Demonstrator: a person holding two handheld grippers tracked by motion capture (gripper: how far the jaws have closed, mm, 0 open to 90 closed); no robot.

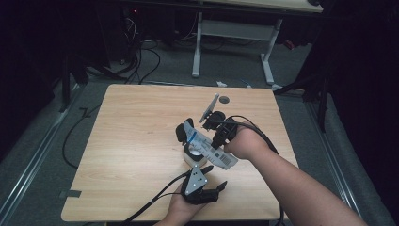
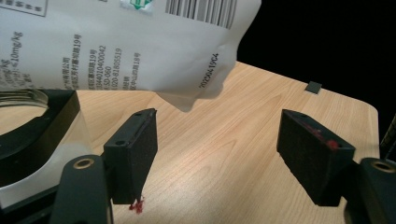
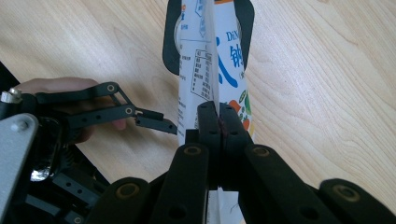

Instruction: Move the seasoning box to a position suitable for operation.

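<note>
A white printed bag (image 1: 207,147) hangs tilted over a white cup (image 1: 194,159) that sits in a black holder (image 1: 181,133) at the table's middle. My right gripper (image 1: 219,143) is shut on the bag's edge; in the right gripper view the jaws (image 3: 218,116) pinch the bag (image 3: 219,60) above the holder (image 3: 170,42). My left gripper (image 1: 215,177) stands open near the front edge, just below the bag. Nothing lies between its jaws (image 2: 233,144) in the left gripper view. There the bag's corner (image 2: 116,51) hangs above them and the holder (image 2: 37,135) is at the left.
A small dark round disc (image 1: 224,100) lies near the table's far edge. A grey tape patch (image 1: 70,194) marks the front left corner. Beyond the table stand a white-framed desk (image 1: 235,33) and floor cables (image 1: 141,61).
</note>
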